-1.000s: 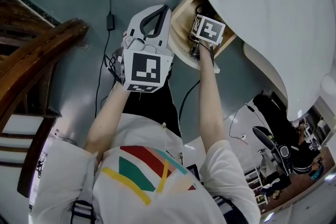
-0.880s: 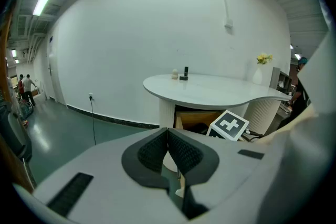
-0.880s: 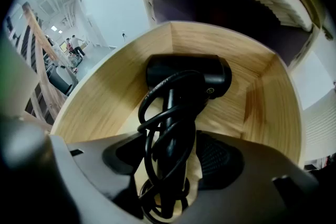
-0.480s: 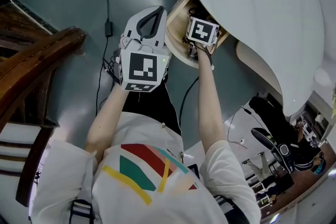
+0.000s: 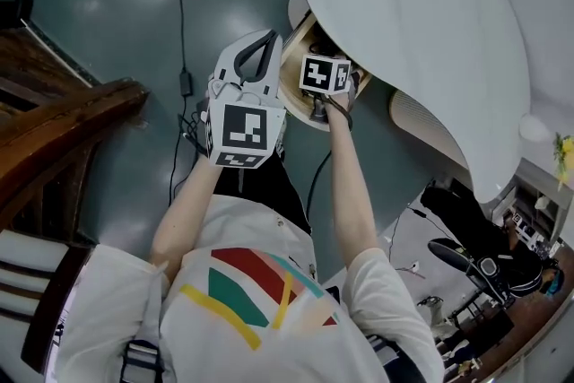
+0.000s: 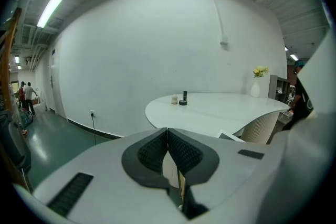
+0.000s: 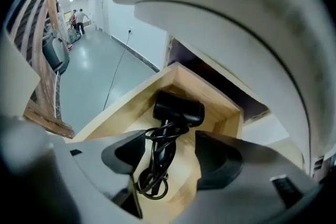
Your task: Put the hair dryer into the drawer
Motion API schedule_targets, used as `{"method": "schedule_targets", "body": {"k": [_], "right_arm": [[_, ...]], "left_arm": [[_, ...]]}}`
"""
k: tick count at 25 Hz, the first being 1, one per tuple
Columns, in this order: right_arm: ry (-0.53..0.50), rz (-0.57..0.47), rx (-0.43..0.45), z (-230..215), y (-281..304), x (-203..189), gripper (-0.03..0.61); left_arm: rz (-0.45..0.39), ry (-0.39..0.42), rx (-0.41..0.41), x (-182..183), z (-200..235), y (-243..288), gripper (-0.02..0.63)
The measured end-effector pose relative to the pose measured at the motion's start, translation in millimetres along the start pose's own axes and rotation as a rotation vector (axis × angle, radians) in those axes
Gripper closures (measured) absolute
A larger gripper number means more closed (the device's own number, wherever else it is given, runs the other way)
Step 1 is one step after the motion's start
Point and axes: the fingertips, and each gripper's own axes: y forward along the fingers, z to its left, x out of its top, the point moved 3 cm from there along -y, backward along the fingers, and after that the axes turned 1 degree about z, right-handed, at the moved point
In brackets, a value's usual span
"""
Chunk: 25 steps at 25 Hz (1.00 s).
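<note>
Right gripper (image 7: 170,155) higher; black, cord-tangled hair dryer (image 7: 177,107)

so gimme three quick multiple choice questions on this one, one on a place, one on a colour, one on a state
1. Where is the hair dryer?
A. on the white table top
B. in the open wooden drawer
C. on the floor

2. What colour is the hair dryer?
A. black
B. white
C. pink

3. How do the jaws of the right gripper stand?
A. shut on the hair dryer
B. apart, gripping nothing
C. shut on the drawer's edge

Answers:
1. B: the right gripper view shows it lying on the drawer's wooden bottom, cord coiled beside it.
2. A: body and cord are both black against the pale wood.
3. B: the jaws have just been opening and stand wide. The dryer shows between them but lies below in the drawer, untouched by the pads.
</note>
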Motion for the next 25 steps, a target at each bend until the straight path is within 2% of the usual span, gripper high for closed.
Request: {"method": "schedule_targets", "body": {"k": [10, 17, 19, 21, 25], "right_arm": [[0.096, -0.012, 0.118, 4.8, -53.6, 9.6, 0.275], [0.183, -0.004, 0.310, 9.8, -103.3, 26.7, 0.279], [0.187, -0.023, 0.328, 8.6, -118.1, 33.9, 0.307], [0.191, -0.058, 0.326, 3.1, -129.9, 41.6, 0.362], [0.224, -0.192, 0.313, -21.6, -166.3, 71.5, 0.416]], "left_arm": [[-0.083, 0.029, -0.024, 57.3, -13.7, -9.0, 0.597], [-0.149, 0.023, -0.021, 94.5, -11.5, -12.2, 0.597], [-0.158, 0.021, -0.024, 99.1, -10.9, -14.1, 0.597], [-0.167, 0.025, -0.029, 104.1, -13.0, -16.5, 0.597], [-0.199, 0.040, -0.039, 123.0, -21.7, -20.6, 0.597]]}}
